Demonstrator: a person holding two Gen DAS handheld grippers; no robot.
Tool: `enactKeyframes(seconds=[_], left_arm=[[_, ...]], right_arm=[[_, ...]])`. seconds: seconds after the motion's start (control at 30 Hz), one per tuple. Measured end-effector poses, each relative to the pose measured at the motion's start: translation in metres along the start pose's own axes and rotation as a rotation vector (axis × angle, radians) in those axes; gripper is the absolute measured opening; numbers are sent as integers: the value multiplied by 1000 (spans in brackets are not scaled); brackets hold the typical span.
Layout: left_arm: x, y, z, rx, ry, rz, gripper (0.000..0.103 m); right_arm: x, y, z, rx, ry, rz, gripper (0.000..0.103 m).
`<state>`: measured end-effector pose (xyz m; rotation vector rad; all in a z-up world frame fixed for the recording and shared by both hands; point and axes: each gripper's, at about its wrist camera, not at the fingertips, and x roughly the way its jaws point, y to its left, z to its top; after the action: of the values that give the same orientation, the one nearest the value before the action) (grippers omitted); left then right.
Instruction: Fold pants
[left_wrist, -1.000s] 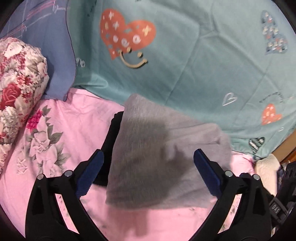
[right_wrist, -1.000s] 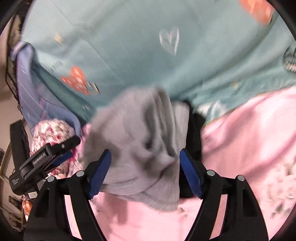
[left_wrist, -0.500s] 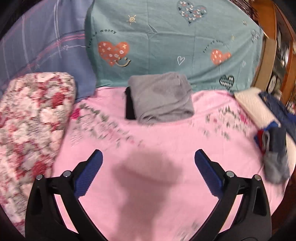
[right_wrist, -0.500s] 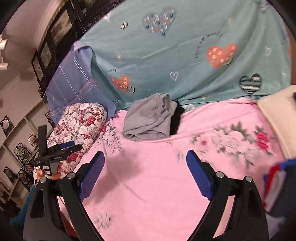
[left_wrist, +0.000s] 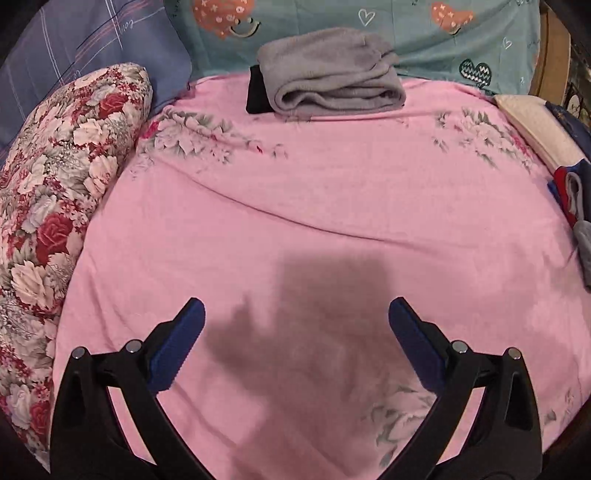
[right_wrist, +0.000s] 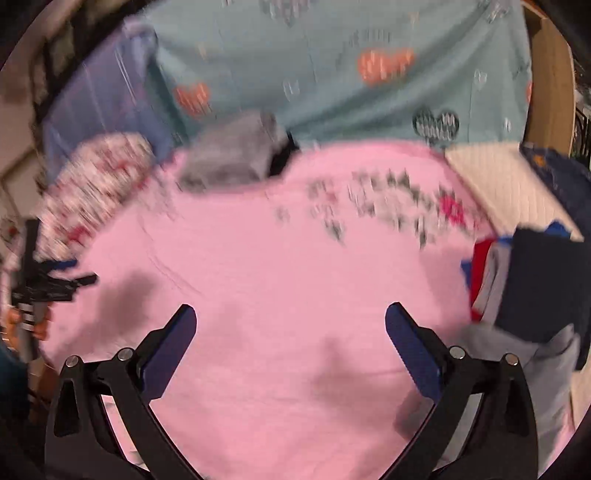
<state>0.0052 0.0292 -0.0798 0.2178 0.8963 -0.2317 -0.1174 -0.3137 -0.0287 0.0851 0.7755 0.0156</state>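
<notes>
My left gripper (left_wrist: 295, 332) is spread wide with nothing in it, only the pink sheet (left_wrist: 332, 206) and a dark shadow under it. My right gripper (right_wrist: 290, 336) is wide too, and its jaws have just been opening more, with nothing between them.

The grey pants (left_wrist: 332, 70) are folded into a thick bundle. They lie far off at the top of the bed, against the teal blanket with hearts (left_wrist: 461, 40), and a black cloth (left_wrist: 256, 92) peeks out from under their left end. The bundle's long side runs across, left to right. It is well apart from both of my grippers, straight ahead of the left one and ahead and to the left of the right one. The right view is blurry, so I see the bundle (right_wrist: 236, 155) there only as a grey blob.

I think that pair is done. So the next pair has to come from the pile of clothes (right_wrist: 532, 280) on my right side. It has dark blue, red and grey things in it. It sits just beside my right gripper, at its right finger. In the left view only the edge of that pile (left_wrist: 576, 206) shows, well off to the right. So my right hand is the nearer one, and I think it should go first, turning to the right. I cannot tell yet which piece is pants

The flowery pillow (left_wrist: 59, 206) is on my left
</notes>
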Motion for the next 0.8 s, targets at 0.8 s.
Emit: enactKeyframes(seconds=[0.8], left_arm=[[5,-54,42,2,-178,134,101]], right_arm=[[86,88,19,-11,-81,43,102]])
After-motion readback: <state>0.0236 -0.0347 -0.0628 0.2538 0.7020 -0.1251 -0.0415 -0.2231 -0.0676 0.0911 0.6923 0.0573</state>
